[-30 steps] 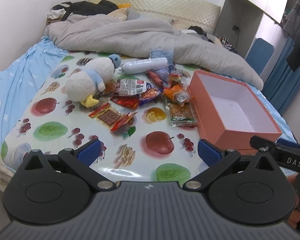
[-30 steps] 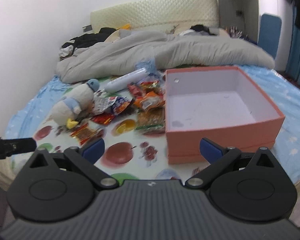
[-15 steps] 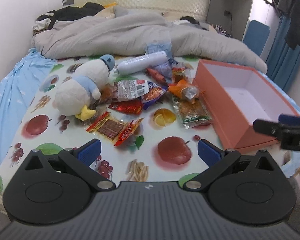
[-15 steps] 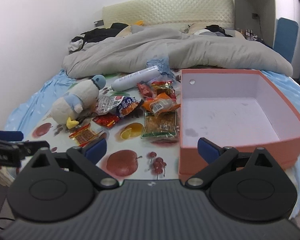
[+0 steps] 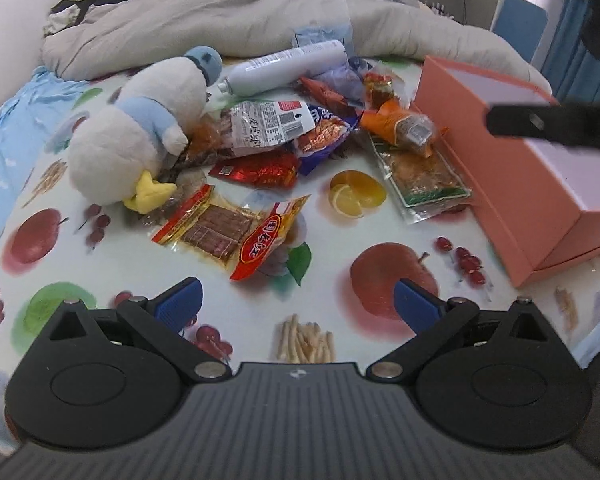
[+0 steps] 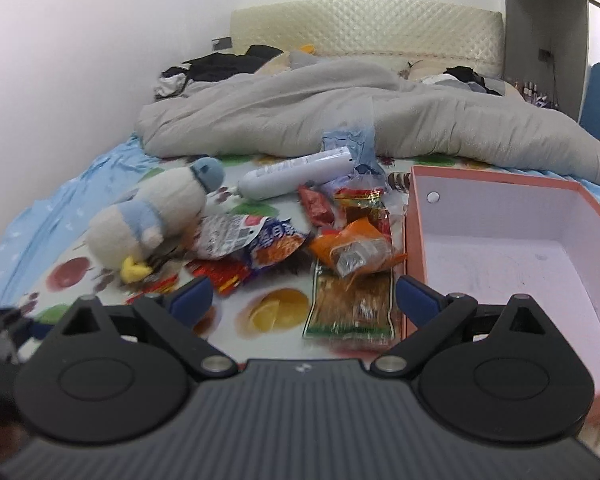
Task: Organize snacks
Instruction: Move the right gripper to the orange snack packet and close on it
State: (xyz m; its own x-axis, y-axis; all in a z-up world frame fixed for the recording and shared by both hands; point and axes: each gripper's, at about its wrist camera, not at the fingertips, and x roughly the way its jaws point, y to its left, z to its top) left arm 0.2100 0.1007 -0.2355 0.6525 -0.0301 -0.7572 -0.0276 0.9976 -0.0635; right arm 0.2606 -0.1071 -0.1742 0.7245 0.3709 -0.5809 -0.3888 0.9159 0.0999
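Observation:
Several snack packets lie in a heap on the fruit-print cloth (image 5: 392, 216): a yellow-red packet (image 5: 236, 232), a green-edged flat packet (image 5: 424, 176) (image 6: 350, 304), an orange packet (image 5: 400, 128) (image 6: 356, 252), a white printed packet (image 5: 268, 126) and a blue one (image 6: 274, 242). An empty salmon box (image 5: 516, 184) (image 6: 416, 240) stands to their right. My left gripper (image 5: 298, 302) is open and empty, just short of the yellow-red packet. My right gripper (image 6: 304, 300) is open and empty, above the green-edged packet beside the box.
A plush duck (image 5: 136, 140) (image 6: 152, 220) lies left of the heap. A white spray bottle (image 5: 288, 66) (image 6: 300, 178) lies behind it. A grey duvet (image 6: 340, 112) covers the far bed. The right gripper's body (image 5: 552, 124) crosses above the box.
Both grippers have moved forward and lower toward the snack heap. The right gripper has swung left from the box to the packets beside it. Both stay open.

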